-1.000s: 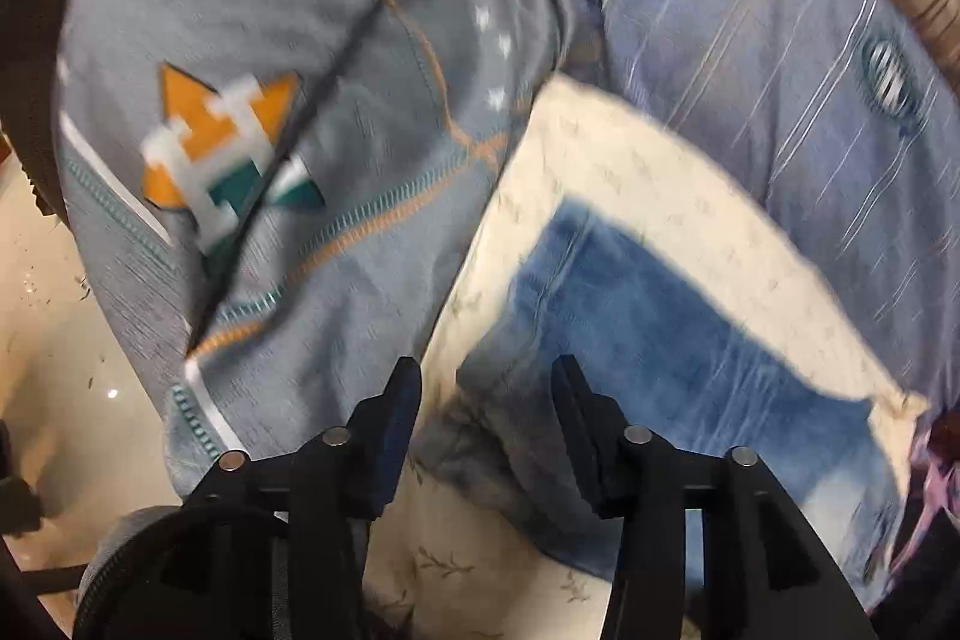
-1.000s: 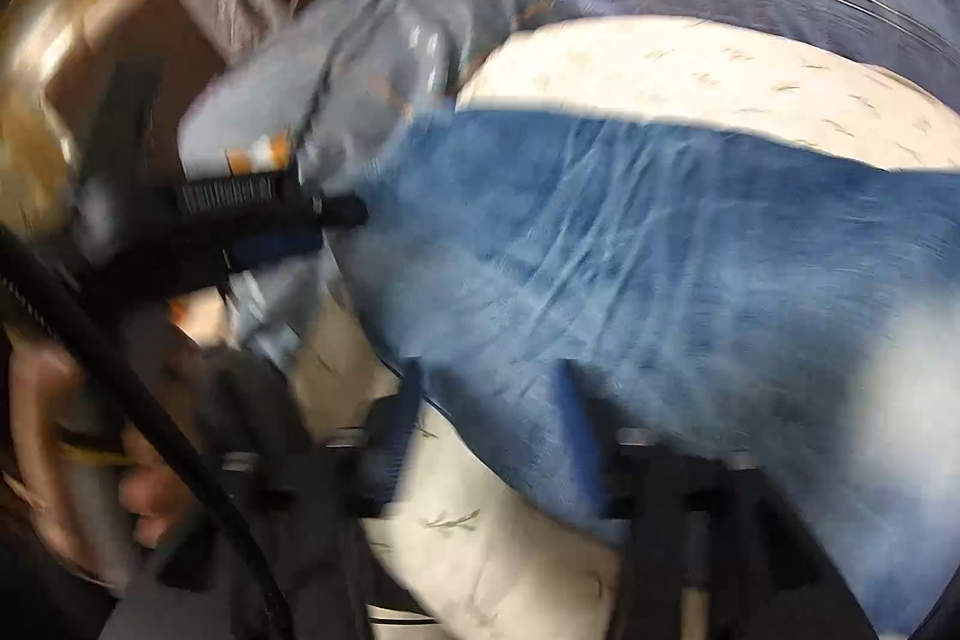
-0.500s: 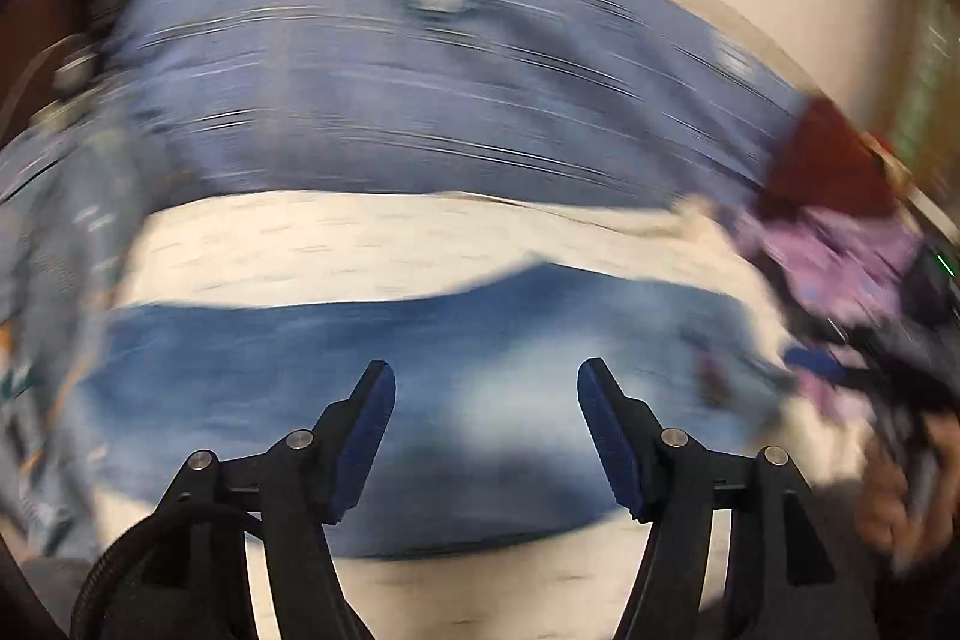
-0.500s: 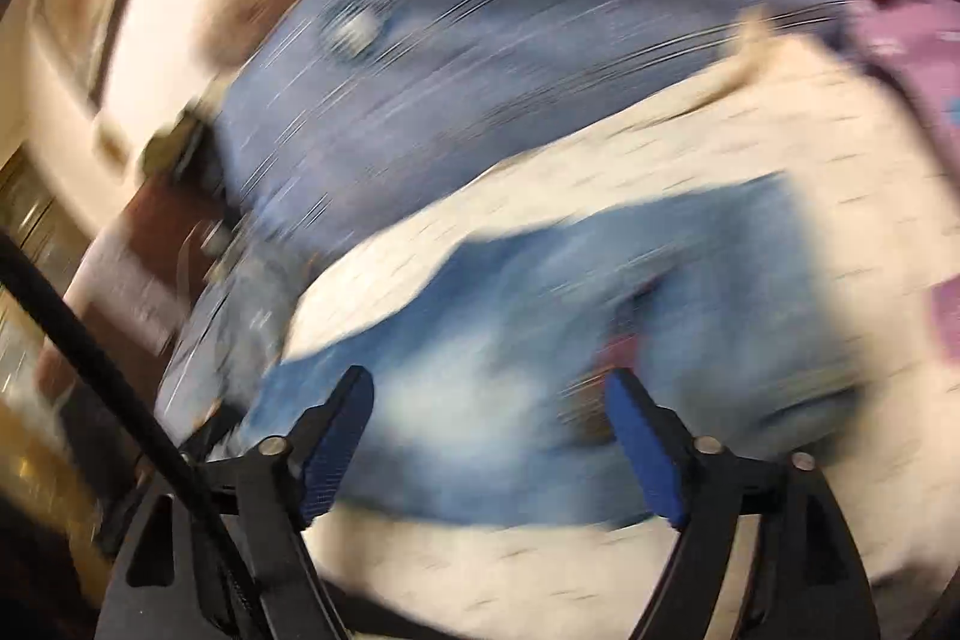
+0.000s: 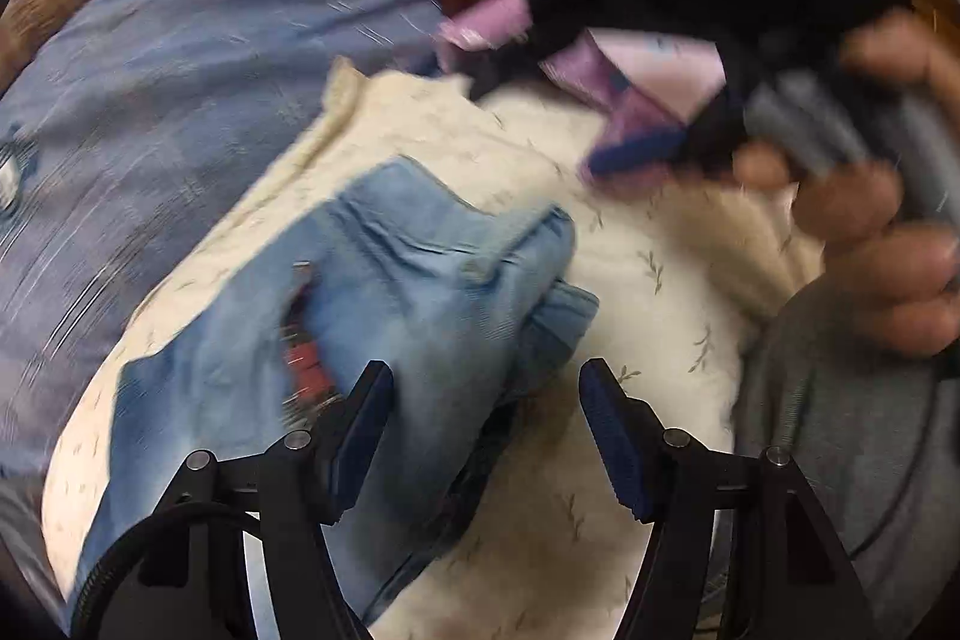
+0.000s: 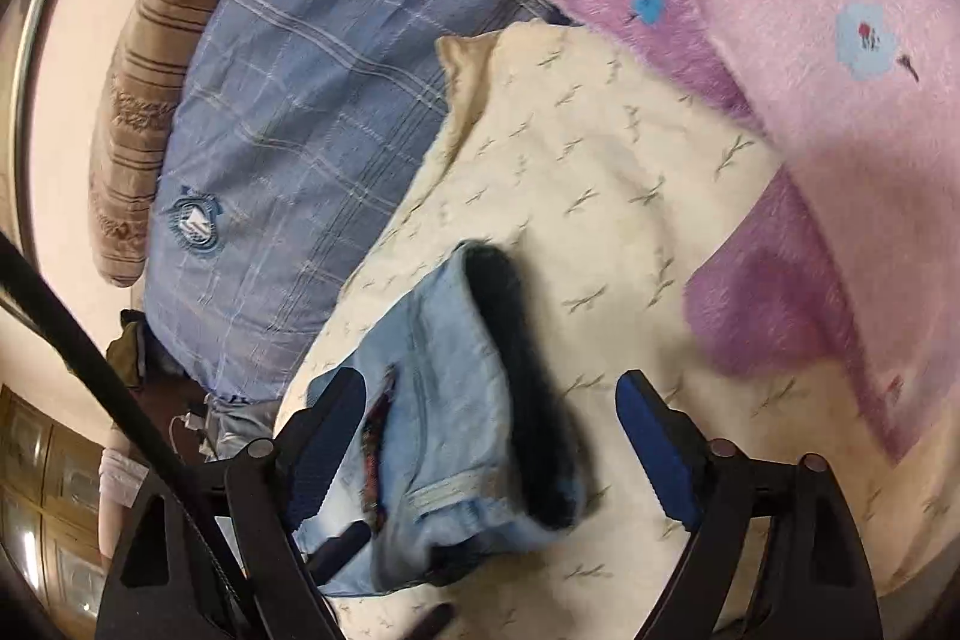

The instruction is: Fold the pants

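Observation:
Light blue denim pants [image 5: 390, 316] lie crumpled on a cream pillow [image 5: 648, 280]. Their waist end with a red inner label points towards me. My left gripper [image 5: 483, 400] is open just above the waist end, holding nothing. In the right wrist view the same pants [image 6: 444, 400] lie on the cream pillow [image 6: 576, 172] with the dark inside of the waist showing. My right gripper [image 6: 489, 424] is open and empty, its fingers either side of the waist. The right gripper and the hand holding it also show, blurred, in the left wrist view [image 5: 636, 154].
A blue plaid quilt [image 6: 312, 100] lies behind the pillow, with a brown striped bolster [image 6: 144, 112] beyond it. A pink and purple fleece blanket [image 6: 798, 88] lies to the right. The person's grey sleeve [image 5: 840, 430] is at the right of the left wrist view.
Both grippers have swung from the leg end along the pants to the waist end. The left gripper opened wider. The pants now lie bunched.

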Action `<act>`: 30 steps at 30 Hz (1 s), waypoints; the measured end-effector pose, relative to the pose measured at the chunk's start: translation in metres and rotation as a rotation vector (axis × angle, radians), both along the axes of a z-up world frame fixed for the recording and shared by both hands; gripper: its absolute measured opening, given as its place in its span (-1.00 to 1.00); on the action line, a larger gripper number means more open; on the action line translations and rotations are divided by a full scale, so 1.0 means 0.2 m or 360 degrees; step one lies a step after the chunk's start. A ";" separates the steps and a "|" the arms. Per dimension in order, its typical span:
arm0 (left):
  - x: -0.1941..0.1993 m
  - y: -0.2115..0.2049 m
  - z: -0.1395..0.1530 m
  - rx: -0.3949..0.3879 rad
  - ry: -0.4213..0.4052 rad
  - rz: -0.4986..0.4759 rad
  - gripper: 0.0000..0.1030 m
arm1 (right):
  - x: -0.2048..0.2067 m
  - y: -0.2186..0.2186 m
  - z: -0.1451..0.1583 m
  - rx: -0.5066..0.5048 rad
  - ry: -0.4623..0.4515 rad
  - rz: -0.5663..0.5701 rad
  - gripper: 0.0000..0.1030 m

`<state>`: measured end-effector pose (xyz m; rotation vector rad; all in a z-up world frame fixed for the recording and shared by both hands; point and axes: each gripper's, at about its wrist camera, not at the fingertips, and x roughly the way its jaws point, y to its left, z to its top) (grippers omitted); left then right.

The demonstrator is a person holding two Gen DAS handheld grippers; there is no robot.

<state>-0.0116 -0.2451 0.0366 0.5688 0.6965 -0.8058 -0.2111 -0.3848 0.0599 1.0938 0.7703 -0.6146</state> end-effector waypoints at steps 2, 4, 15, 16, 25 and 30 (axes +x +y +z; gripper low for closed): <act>0.04 -0.05 -0.06 0.0074 -0.0004 -0.0029 0.30 | 0.03 -0.06 -0.03 0.0078 -0.0016 0.0040 0.71; 0.04 -0.11 -0.14 0.0143 -0.0100 -0.0058 0.37 | 0.05 -0.09 -0.07 0.0142 -0.0046 0.0079 0.71; 0.13 -0.02 -0.07 -0.0197 0.0147 0.0153 -0.61 | 0.19 -0.11 -0.23 0.0304 0.0086 0.0198 0.71; 0.14 -0.01 -0.07 -0.0236 0.0185 0.0171 -0.61 | 0.21 -0.10 -0.24 0.0321 0.0078 0.0222 0.71; 0.13 0.06 -0.06 -0.0330 0.0235 0.0230 -0.61 | 0.23 -0.08 -0.35 0.0554 -0.0039 0.0262 0.68; 0.14 0.05 -0.08 -0.0318 0.0230 0.0235 -0.61 | 0.28 -0.03 -0.37 0.0503 0.0086 0.0352 -0.35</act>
